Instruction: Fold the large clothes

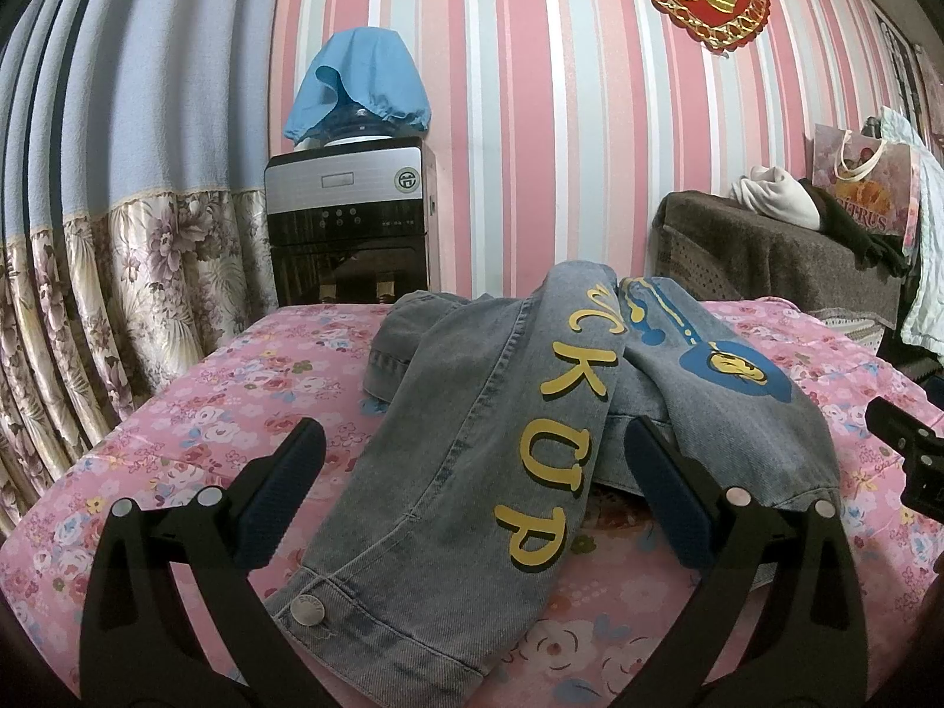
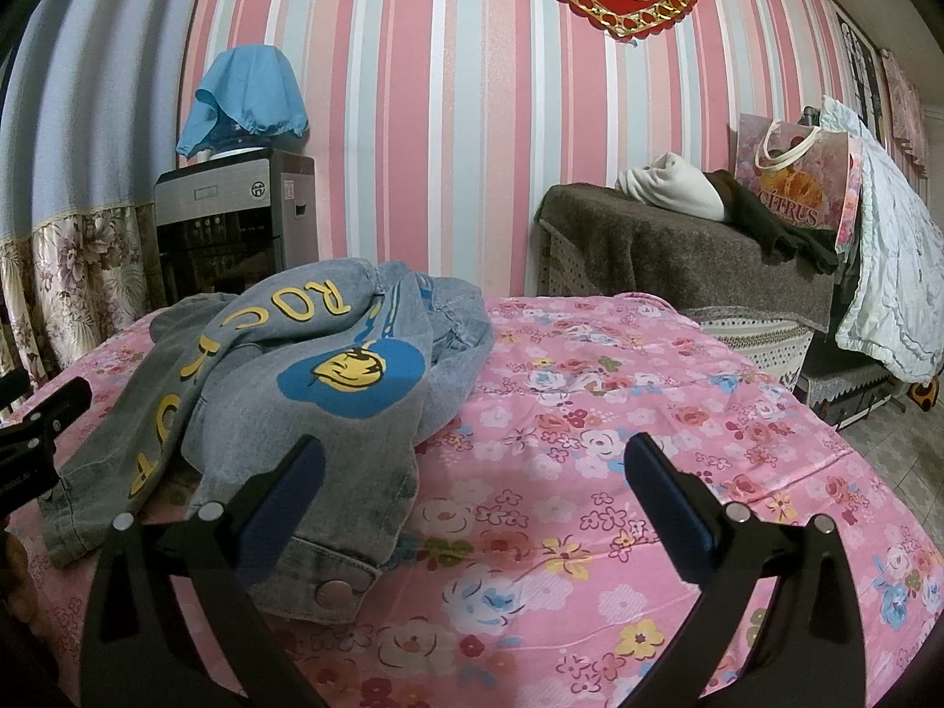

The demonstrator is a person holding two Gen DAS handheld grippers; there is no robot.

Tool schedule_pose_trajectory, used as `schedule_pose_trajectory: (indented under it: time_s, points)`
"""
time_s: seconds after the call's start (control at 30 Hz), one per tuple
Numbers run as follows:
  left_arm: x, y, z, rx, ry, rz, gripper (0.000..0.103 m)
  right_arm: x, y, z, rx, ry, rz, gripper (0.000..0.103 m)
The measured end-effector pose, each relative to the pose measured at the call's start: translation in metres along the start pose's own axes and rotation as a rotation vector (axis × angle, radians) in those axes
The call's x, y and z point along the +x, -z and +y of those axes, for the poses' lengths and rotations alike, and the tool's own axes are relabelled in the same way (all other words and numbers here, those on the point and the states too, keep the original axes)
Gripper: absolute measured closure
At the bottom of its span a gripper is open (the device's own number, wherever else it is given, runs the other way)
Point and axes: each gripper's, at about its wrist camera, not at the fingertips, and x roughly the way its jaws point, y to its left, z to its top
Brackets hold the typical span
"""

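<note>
My left claw point(image 1: 478, 489) is spread wide, both blue-padded fingers point(image 1: 672, 501) angled outward and gripping nothing. My right claw point(image 2: 472, 495) is just as wide apart, its pads point(image 2: 283, 495) bare. Off to the right of my left claw, the tip of the other one shows.

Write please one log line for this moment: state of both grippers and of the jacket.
left gripper: open, over sleeve | right gripper: open, holds nothing | denim jacket: crumpled on floral bedsheet, unfolded

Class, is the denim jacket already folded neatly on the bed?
No: the denim jacket lies crumpled on the bed, sleeves crossing.
</note>
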Motion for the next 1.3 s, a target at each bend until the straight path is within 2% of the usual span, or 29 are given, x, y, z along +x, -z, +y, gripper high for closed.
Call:
schedule_pose_trajectory:
  time_s: [1.3]
  points:
    - [-0.0001, 0.0000, 0.0001, -0.004, 0.001, 0.000, 0.003, -0.0020, -0.0010, -0.0003, 0.000, 0.001, -0.006, 0.002]
